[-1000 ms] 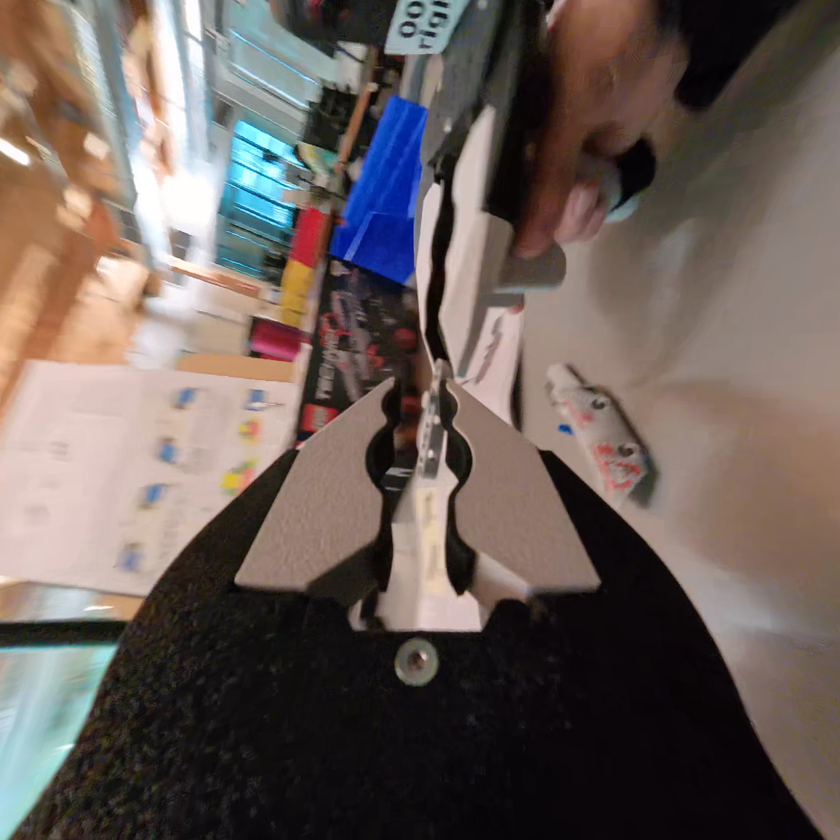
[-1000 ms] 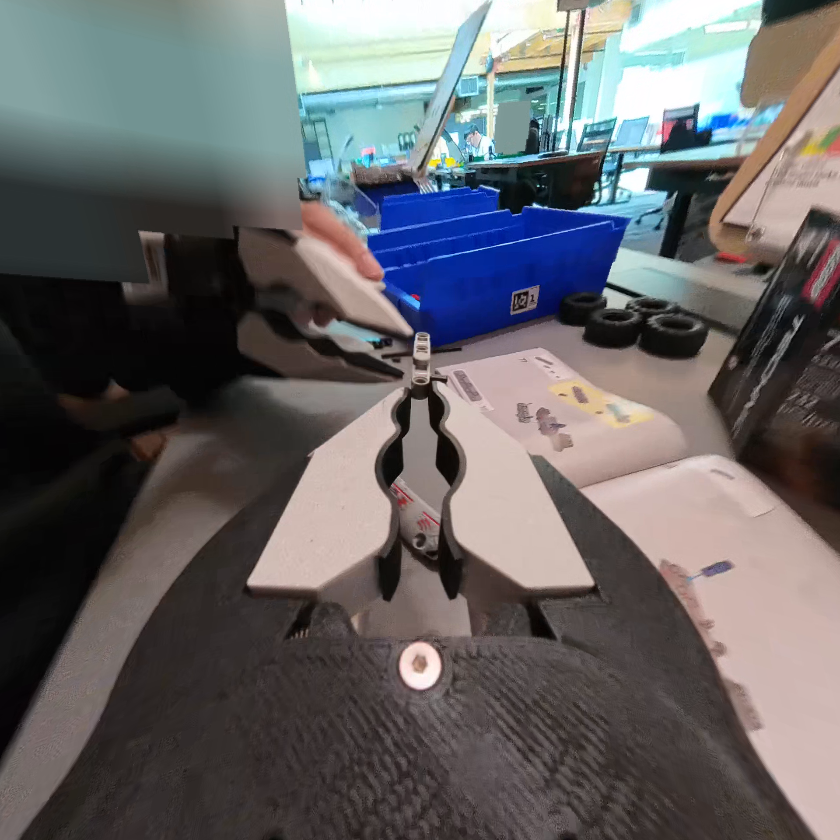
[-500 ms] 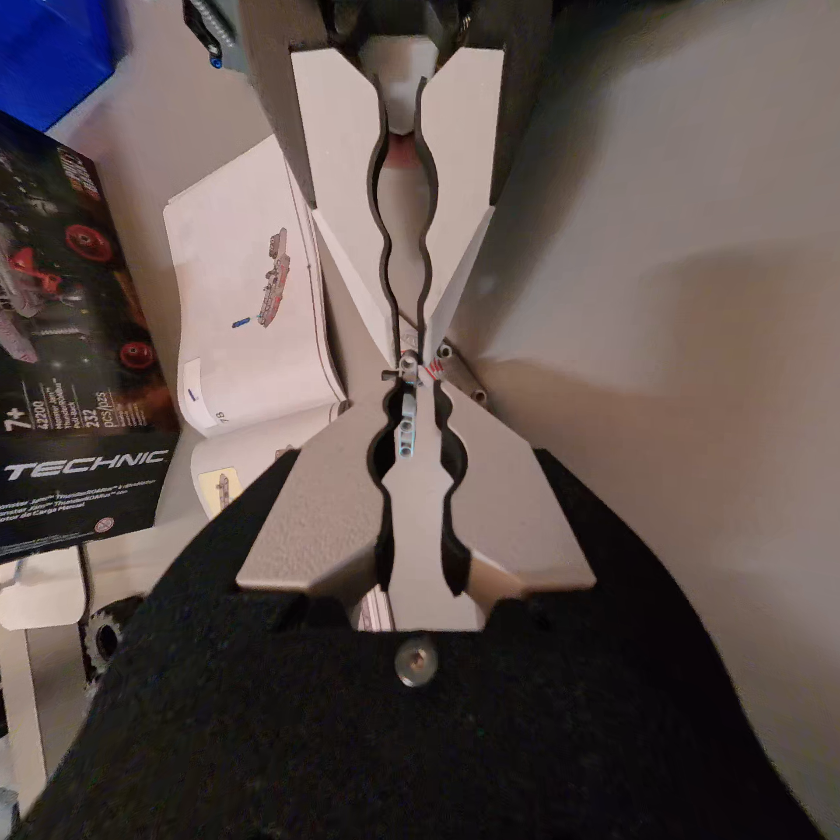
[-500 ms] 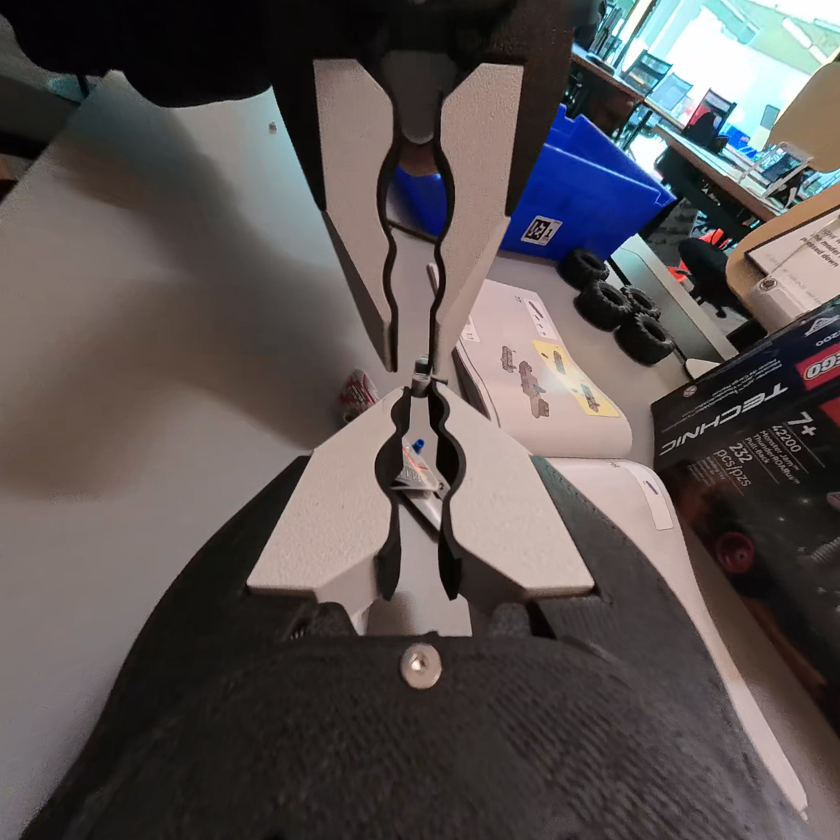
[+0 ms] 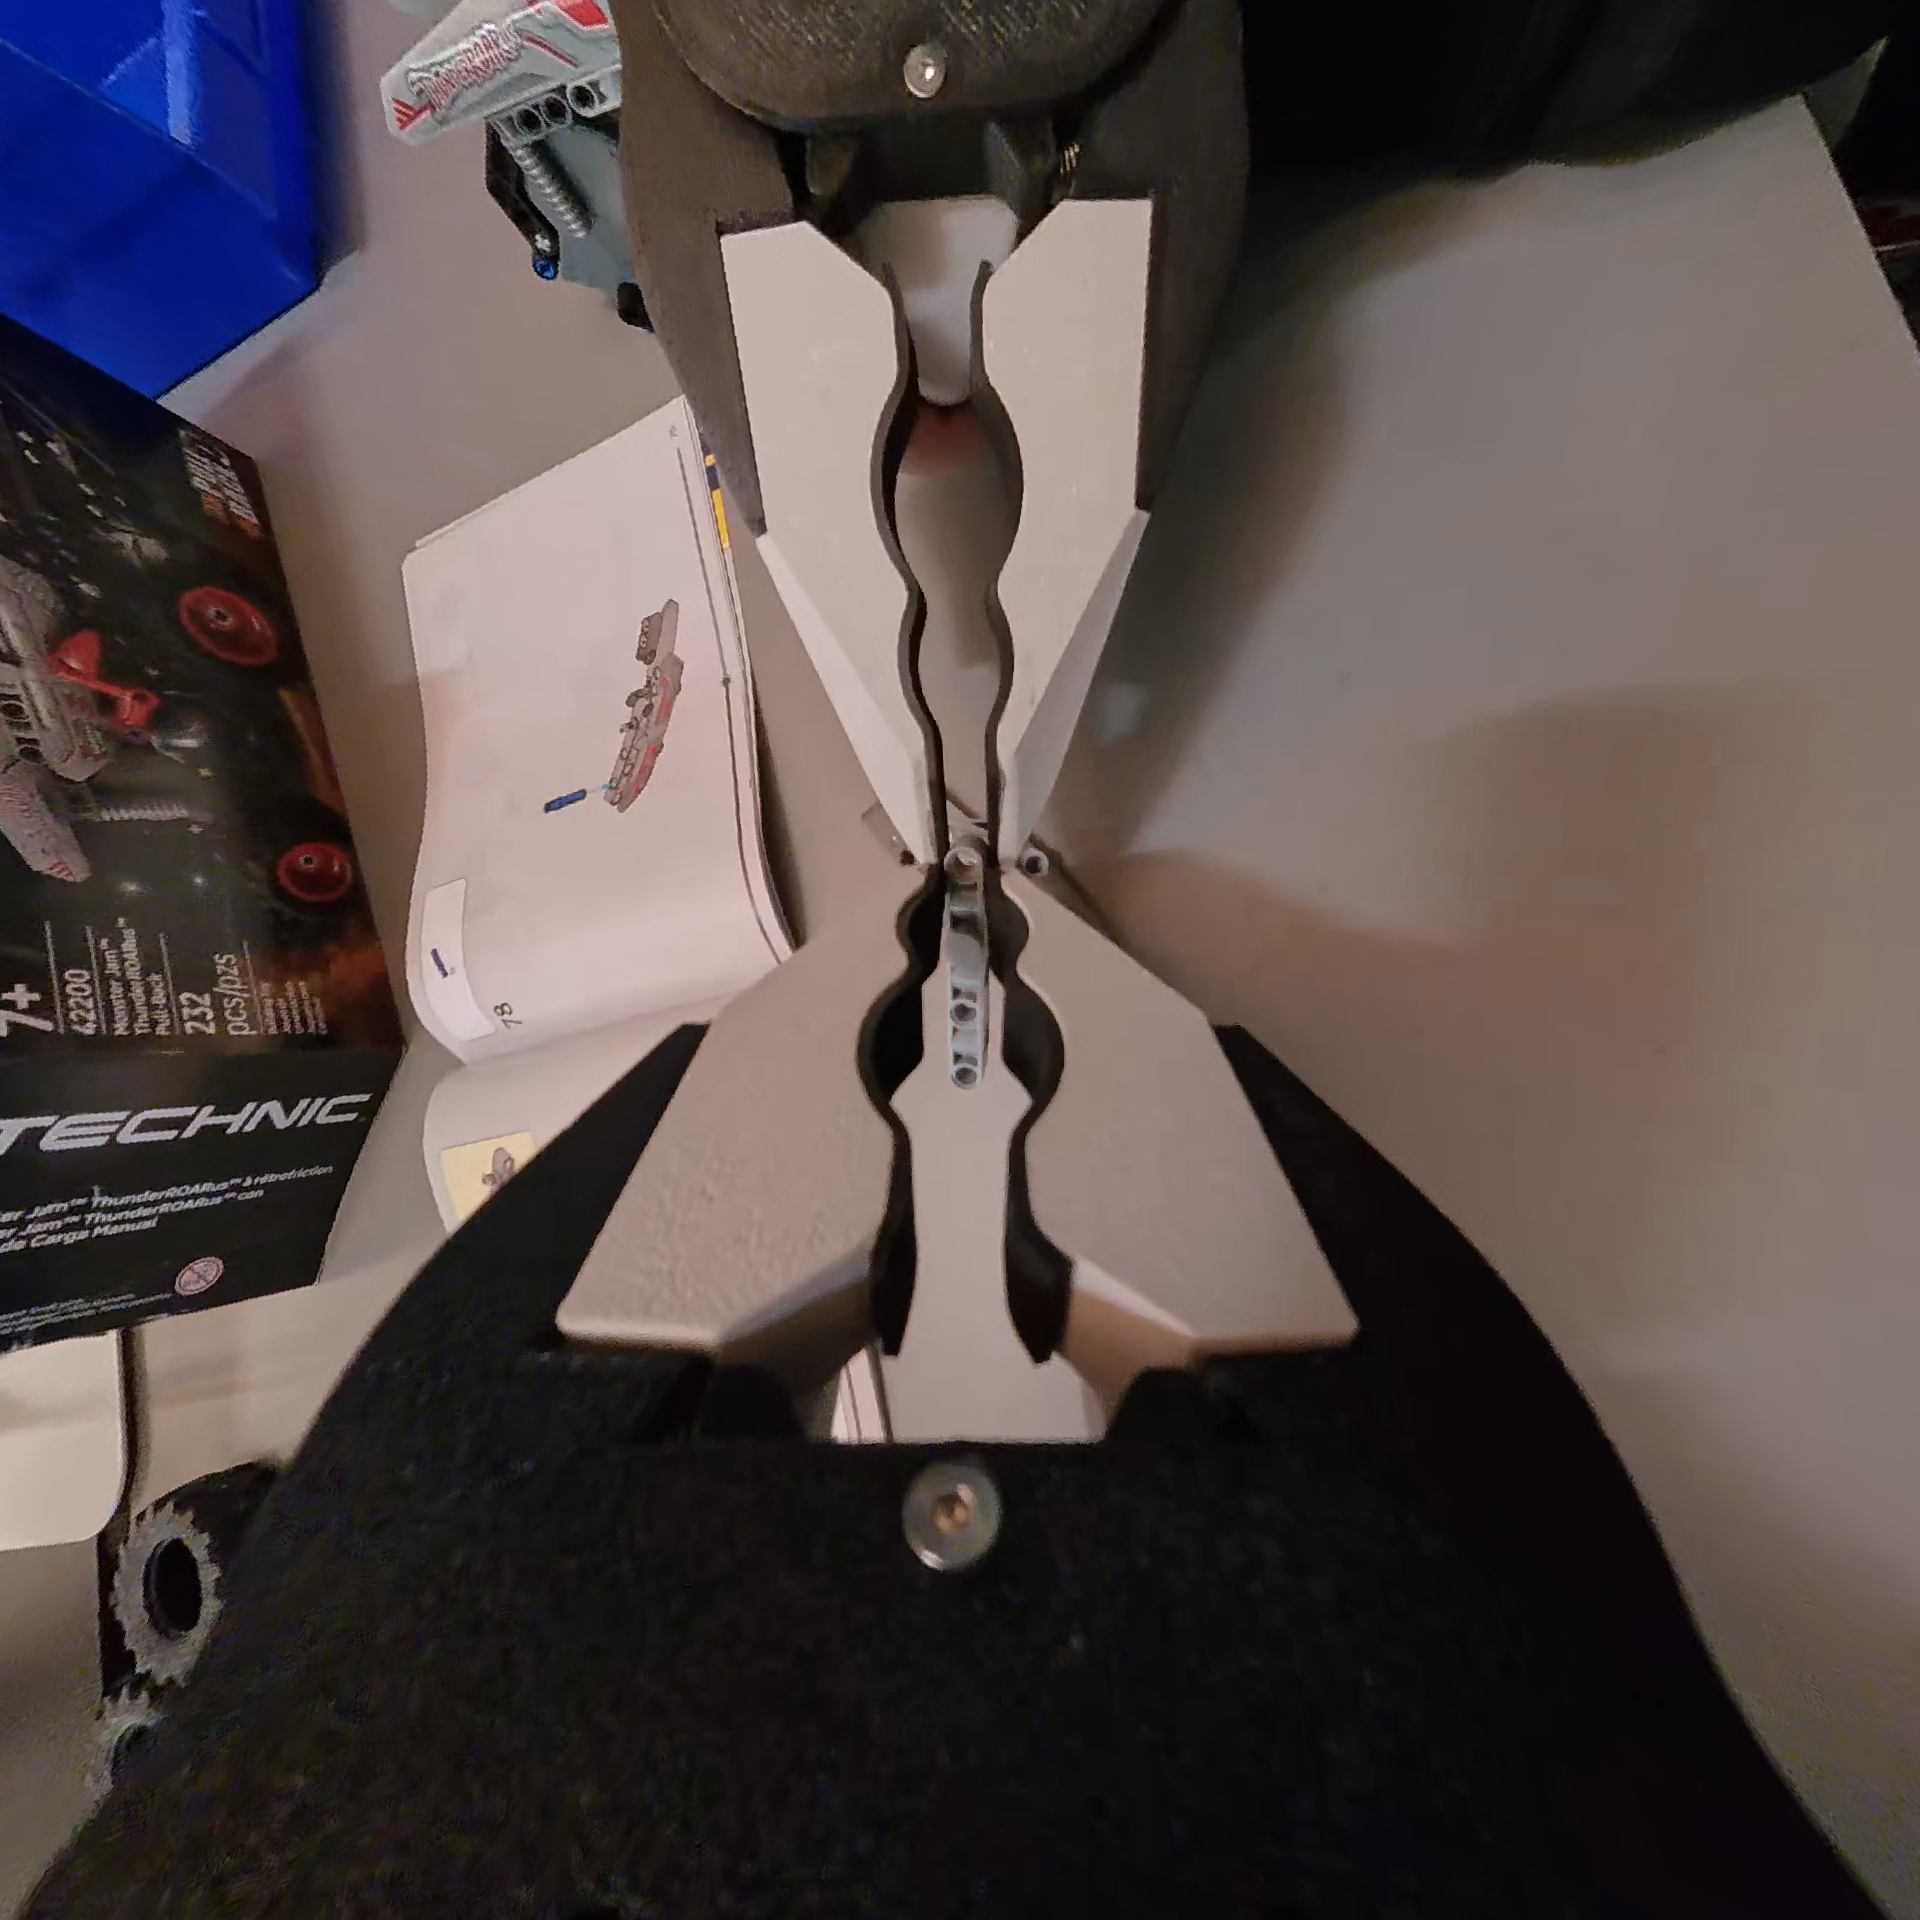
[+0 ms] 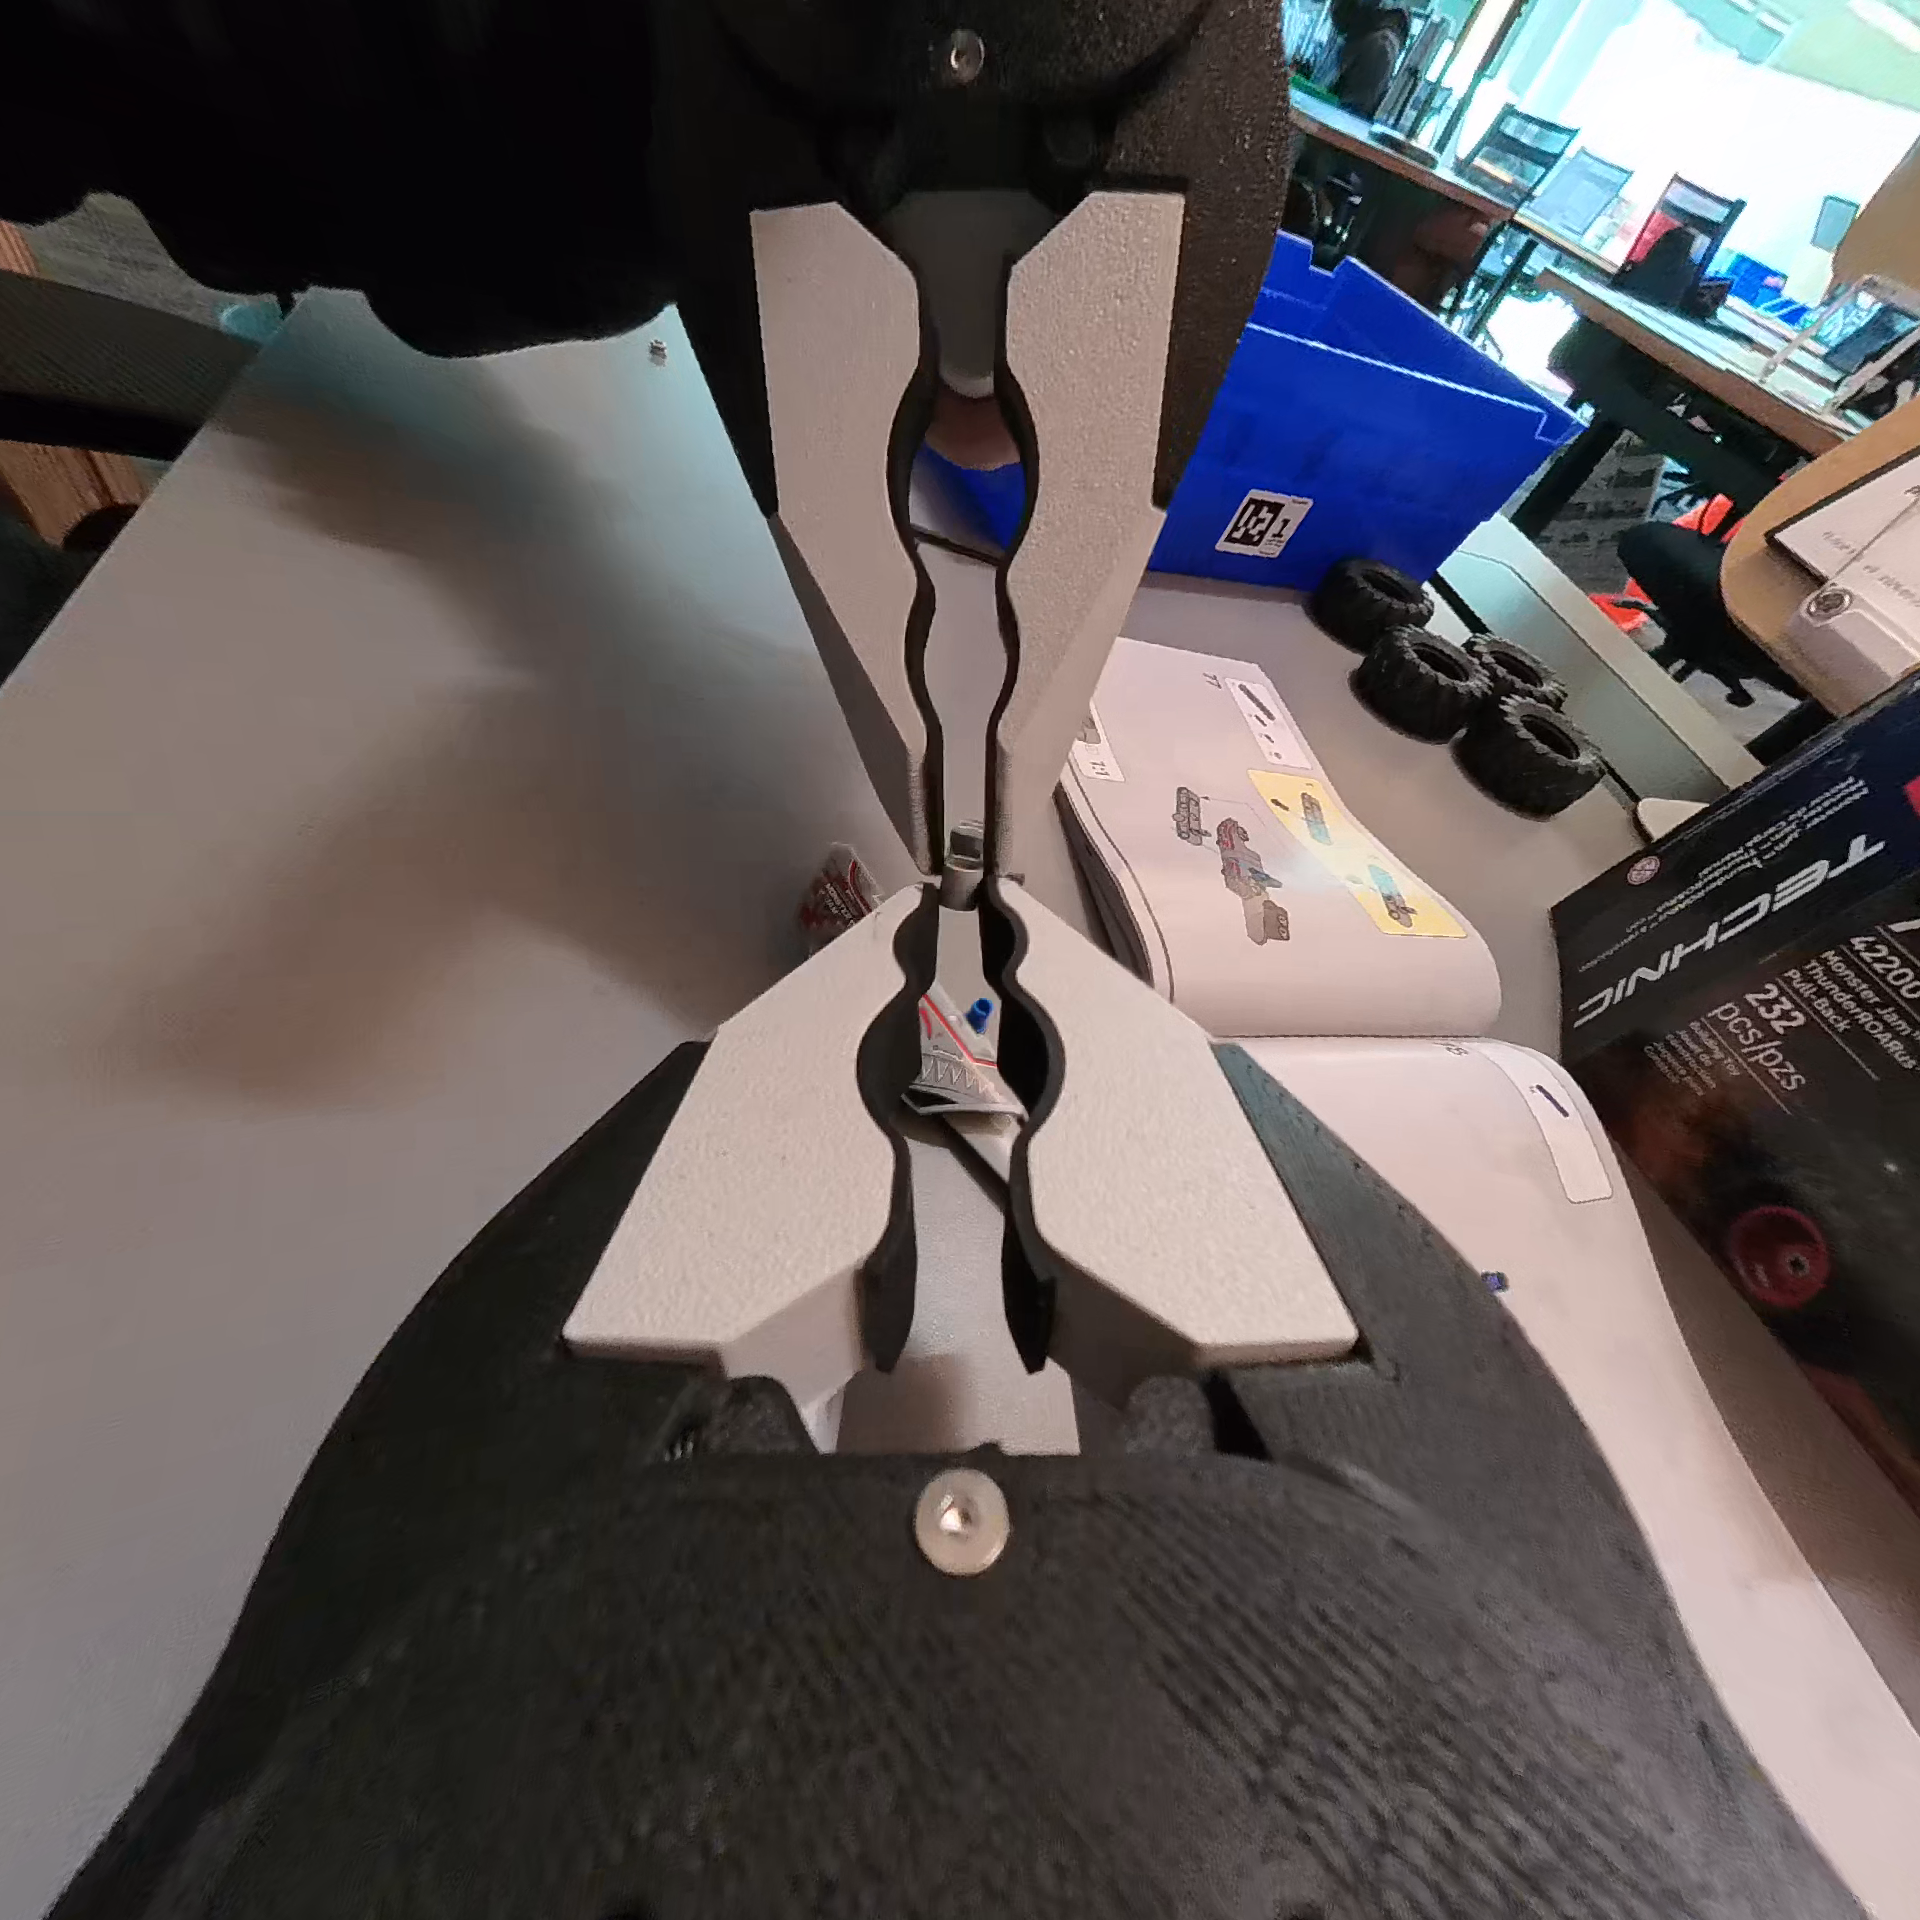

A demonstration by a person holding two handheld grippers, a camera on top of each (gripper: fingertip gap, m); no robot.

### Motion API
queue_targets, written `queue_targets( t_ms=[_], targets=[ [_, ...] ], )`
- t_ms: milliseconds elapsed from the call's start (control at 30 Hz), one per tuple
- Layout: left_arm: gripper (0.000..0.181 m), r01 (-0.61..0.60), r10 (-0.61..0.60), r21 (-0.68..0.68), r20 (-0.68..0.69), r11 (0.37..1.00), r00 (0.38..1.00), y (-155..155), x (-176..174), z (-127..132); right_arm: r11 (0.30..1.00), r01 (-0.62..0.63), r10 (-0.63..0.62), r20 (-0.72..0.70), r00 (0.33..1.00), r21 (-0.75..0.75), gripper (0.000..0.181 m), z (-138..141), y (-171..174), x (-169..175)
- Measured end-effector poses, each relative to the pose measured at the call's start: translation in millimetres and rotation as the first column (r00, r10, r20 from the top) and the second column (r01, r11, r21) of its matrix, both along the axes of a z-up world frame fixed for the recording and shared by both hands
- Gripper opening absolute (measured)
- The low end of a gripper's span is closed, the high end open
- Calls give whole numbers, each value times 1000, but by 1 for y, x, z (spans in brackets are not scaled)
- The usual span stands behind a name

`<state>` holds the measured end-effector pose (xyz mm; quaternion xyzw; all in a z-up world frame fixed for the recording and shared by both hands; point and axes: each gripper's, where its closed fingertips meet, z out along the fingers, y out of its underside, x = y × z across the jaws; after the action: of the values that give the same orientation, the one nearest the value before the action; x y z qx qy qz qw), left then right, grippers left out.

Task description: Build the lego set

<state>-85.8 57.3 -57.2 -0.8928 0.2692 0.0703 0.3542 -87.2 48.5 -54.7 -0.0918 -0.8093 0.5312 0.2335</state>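
My left gripper and right gripper face each other tip to tip above the grey table. The left gripper is shut on a light grey beam with holes that lies along its fingers. The right gripper is shut on a small grey piece that sticks out of its tips between the left gripper's tips. In the left wrist view the right gripper comes down from the top and a grey stub shows where the tips meet. Whether the two pieces are joined is hidden.
An open instruction booklet lies beside the grippers, with the black set box and a blue bin beyond. Black tyres stand by the bin. A part-built grey model and a printed white piece lie on the table. Less than 4 cm separates the two grippers' tips. The part-built grey model is about equally far from each gripper, around 25 centimetres.
One second ago the grippers were apart and angled sideways. They turned to face each other and closed the distance; now their tips meet, each still holding its grey piece.
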Motion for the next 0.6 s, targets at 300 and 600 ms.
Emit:
queue_targets(
  t_ms=[300,600],
  targets=[
    [4,-27,25,36,37,999,999,2,-2,-18,996,25,-33,84,996,91,5,-18,2,-2],
    [4,-79,77,15,70,997,995,3,-4,-22,992,38,-48,81,996,124,5,-23,3,-4]
  ],
)
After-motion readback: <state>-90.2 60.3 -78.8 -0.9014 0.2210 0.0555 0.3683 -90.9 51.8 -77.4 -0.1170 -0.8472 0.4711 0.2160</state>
